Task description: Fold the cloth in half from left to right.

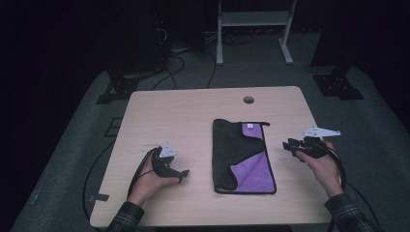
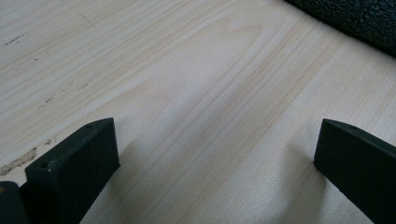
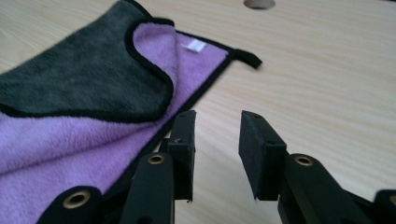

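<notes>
On the left, the left gripper [image 1: 181, 175] rests low on the wooden table [image 1: 193, 116], held in the person's left hand [image 1: 147, 186]. Its jaws stand wide apart with bare wood between them, gripping nothing, and they point toward the cloth, well short of it.

In the middle lies a microfibre cloth [image 1: 243, 157], dark grey on one face and purple on the other, black-edged, flat on the table with a grey flap folded across the purple. It looks soft, light and limp, so it will likely sag and drag when lifted; a hemmed edge or corner, or the small black loop [image 3: 247, 57] at its far corner, seems the best hold.

On the right, the right gripper [image 3: 217, 123] hovers just beside the cloth's right edge, jaws partly open and empty. The right hand [image 1: 325, 166] holds it angled inward toward the cloth.
</notes>
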Available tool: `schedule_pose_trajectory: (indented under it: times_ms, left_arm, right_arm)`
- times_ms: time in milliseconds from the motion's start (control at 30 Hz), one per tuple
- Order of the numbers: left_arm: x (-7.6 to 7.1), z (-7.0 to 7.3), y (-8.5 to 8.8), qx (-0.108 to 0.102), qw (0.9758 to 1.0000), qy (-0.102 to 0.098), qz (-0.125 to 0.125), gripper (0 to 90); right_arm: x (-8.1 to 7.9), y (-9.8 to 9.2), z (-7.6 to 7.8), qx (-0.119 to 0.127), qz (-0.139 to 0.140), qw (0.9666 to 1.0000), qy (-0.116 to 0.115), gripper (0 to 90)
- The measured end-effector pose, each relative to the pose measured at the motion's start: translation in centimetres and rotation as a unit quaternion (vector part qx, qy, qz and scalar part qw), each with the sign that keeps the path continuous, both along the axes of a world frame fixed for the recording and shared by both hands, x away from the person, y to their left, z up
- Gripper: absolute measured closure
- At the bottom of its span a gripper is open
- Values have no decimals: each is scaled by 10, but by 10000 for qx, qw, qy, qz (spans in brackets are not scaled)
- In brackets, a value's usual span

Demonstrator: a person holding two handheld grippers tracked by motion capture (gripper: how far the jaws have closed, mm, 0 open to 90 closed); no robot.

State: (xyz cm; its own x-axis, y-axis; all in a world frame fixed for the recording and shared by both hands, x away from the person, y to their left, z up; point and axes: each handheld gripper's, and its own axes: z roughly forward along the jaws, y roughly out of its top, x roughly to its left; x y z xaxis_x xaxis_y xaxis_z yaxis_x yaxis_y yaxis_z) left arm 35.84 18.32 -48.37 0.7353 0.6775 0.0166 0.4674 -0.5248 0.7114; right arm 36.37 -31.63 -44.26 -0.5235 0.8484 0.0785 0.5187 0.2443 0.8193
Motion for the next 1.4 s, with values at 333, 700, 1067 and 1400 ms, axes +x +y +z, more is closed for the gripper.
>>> schedule_pose_trajectory:
  times_ms: [333,700,1067,1400]
  left_arm:
    - [0,0,0,-4,10000,-4,1,0]
    - [0,0,0,-1,10000,0,0,0]
    - [0,0,0,-12,10000,-14,18,0]
    - [0,0,0,-11,10000,-14,23,0]
  right_arm:
    - [21,25,10,129,325,9994,-79,661]
    - [38,55,8,97,612,9981,-62,651]
    - [60,88,2,122,836,9964,20,635]
    - [74,115,-6,-37,971,9953,12,582]
